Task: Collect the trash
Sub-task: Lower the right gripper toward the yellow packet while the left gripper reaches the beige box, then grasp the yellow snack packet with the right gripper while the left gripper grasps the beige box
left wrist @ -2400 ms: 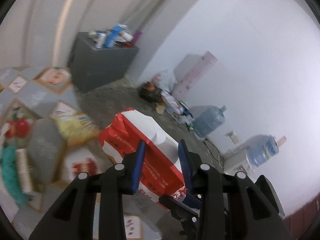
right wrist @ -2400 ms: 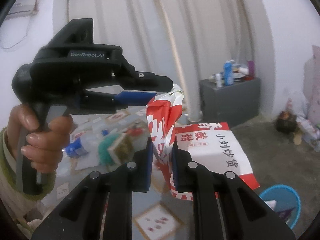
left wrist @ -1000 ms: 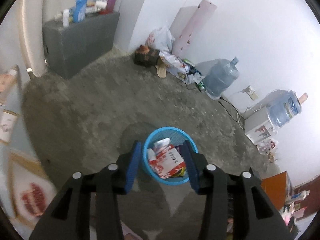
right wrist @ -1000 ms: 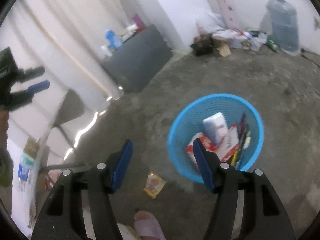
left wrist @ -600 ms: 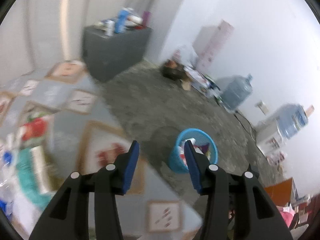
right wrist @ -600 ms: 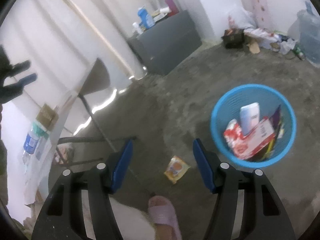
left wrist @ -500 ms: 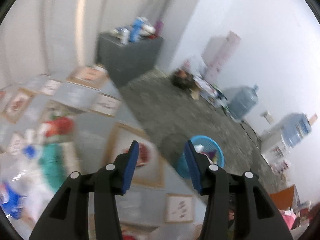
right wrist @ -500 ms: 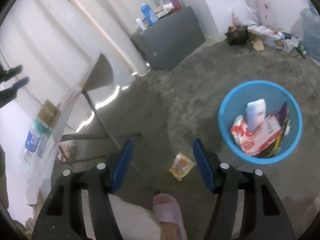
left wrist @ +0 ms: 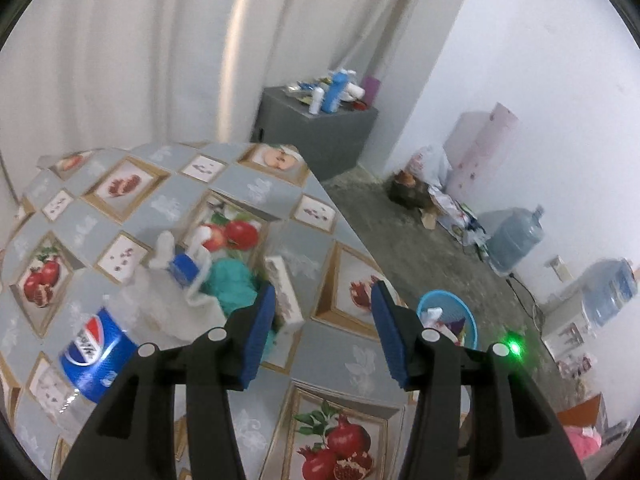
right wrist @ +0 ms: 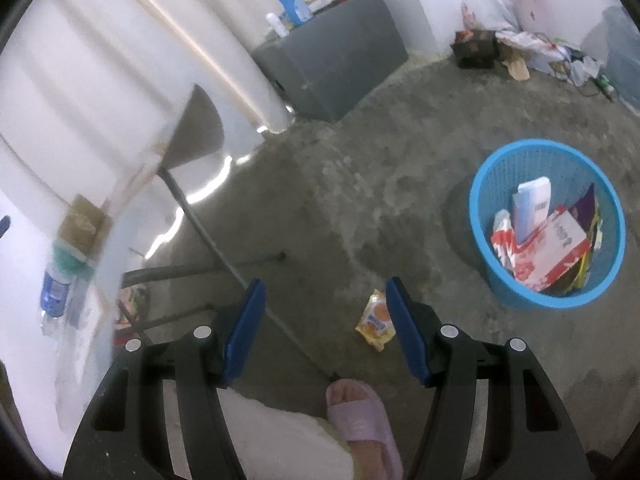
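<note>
My left gripper (left wrist: 324,332) hangs open and empty over a table (left wrist: 352,364) with a fruit-print cloth. On the table lie a Pepsi bottle (left wrist: 92,356), a clear bottle with a blue label (left wrist: 182,270), a teal bundle (left wrist: 232,284) and a white box (left wrist: 282,294) just beyond the left fingertip. My right gripper (right wrist: 324,332) is open and empty above the concrete floor. An orange snack packet (right wrist: 376,320) lies on the floor by its right fingertip. The blue basket (right wrist: 544,144) stands to the right, holding a red-and-white bag (right wrist: 536,256) and other trash. The basket (left wrist: 444,294) also shows past the table's edge.
A person's foot in a pink slipper (right wrist: 360,416) stands below the right gripper. Metal table legs (right wrist: 208,236) cross the floor at left. A grey cabinet (right wrist: 332,68) with bottles stands by the curtain. Water jugs (left wrist: 514,240) and clutter line the far wall.
The red-and-white bag that both grippers held now lies in the basket. The left view has swung from the basket to the table. The right gripper has drawn away from the basket, and the packet and foot have come into view.
</note>
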